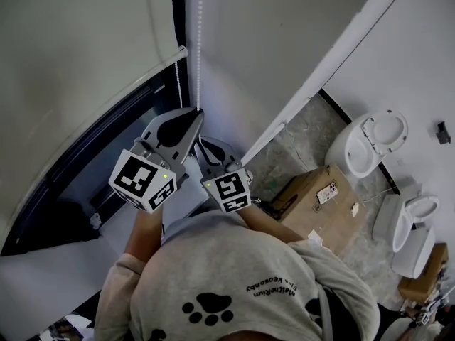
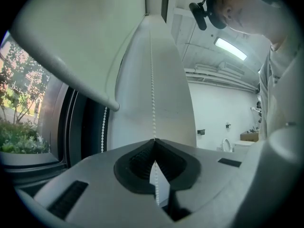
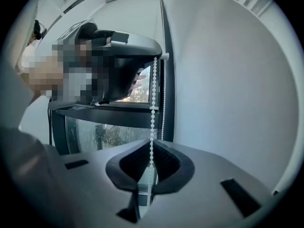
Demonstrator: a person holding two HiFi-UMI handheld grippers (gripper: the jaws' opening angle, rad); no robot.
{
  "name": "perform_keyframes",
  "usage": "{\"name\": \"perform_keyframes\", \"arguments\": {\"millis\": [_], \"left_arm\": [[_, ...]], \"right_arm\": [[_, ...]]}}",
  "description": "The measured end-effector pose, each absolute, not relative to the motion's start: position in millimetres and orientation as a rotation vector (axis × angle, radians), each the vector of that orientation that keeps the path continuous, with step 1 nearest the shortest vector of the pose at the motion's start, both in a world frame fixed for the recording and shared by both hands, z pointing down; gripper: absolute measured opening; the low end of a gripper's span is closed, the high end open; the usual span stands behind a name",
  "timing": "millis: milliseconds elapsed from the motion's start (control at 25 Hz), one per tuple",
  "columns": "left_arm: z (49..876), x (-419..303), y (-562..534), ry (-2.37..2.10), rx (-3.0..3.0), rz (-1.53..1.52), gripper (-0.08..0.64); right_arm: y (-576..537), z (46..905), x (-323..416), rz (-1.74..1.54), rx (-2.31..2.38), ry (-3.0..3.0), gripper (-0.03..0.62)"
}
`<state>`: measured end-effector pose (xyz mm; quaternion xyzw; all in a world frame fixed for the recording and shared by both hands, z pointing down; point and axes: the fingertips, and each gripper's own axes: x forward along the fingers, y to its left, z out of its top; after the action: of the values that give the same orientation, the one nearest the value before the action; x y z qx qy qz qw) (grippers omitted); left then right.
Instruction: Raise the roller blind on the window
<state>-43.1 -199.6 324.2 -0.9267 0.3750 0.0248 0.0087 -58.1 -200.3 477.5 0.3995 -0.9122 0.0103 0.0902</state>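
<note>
Narrow gap at the window's edge
The bead chain hangs in a slim strip between the dark window frame and the white wall. The left gripper and right gripper, both clamped on it, fill that strip. The blind's bottom bar juts overhead at the left. Open floor lies rightward, short of a cardboard box and toilet.

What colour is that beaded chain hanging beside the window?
White. The bead chain shows best in the left gripper view.
</note>
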Motion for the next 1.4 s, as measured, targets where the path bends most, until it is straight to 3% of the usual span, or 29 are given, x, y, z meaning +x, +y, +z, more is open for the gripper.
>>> {"name": "perform_keyframes", "arguments": {"millis": [1400], "left_arm": [[442, -39, -203, 1.295, -3.020, -0.020, 0.008]], "right_arm": [[-193, 595, -45, 0.202, 1.018, -2.567, 0.021]]}}
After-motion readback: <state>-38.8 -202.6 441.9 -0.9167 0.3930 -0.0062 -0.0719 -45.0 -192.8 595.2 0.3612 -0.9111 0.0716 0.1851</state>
